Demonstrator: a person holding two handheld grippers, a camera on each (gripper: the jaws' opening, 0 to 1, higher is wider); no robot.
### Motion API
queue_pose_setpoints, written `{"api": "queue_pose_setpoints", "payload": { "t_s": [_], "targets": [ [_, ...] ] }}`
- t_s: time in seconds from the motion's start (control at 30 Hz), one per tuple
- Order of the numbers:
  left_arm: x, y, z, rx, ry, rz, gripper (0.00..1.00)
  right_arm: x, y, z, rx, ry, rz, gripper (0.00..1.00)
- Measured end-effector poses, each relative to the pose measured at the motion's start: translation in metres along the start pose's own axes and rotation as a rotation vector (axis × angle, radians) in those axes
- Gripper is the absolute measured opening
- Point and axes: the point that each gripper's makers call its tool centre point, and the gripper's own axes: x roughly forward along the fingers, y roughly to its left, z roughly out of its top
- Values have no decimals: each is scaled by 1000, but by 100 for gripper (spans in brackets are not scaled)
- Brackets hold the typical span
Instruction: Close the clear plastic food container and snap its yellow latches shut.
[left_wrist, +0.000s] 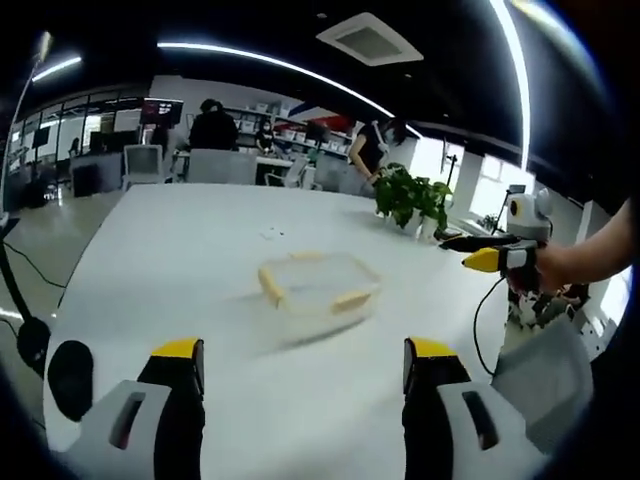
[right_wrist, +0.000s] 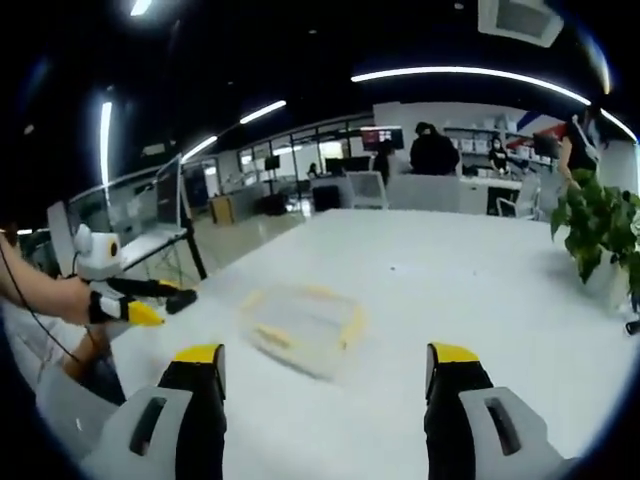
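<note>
A clear plastic food container (left_wrist: 318, 289) with yellow latches (left_wrist: 270, 285) rests on the white table (left_wrist: 180, 260), lid on top, a little blurred. My left gripper (left_wrist: 305, 375) hangs open just short of it, jaws wide apart and empty. From the other side the container (right_wrist: 300, 322) appears ahead of my right gripper (right_wrist: 325, 382), which is also open and holds nothing. The right gripper (left_wrist: 490, 255) enters the left gripper view at the right, held by a hand. The left gripper (right_wrist: 140, 300) enters the right gripper view at the left.
A potted green plant (left_wrist: 410, 198) stands on the table's far right; in the right gripper view this plant (right_wrist: 598, 225) is at the right edge. Desks, chairs and several people are behind the table. A black cable (left_wrist: 20, 290) runs at the left.
</note>
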Motion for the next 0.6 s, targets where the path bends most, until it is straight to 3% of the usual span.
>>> {"api": "queue_pose_setpoints", "payload": {
  "t_s": [0.27, 0.5, 0.6],
  "targets": [
    [-21, -6, -1, -28, -42, 21, 81, -17, 14, 0, -4, -24, 11, 82],
    [-35, -8, -12, -56, -47, 43, 81, -41, 13, -6, 6, -50, -7, 83],
    [-42, -13, -11, -67, -65, 48, 80, -51, 12, -11, -28, -53, -10, 83]
  ]
}}
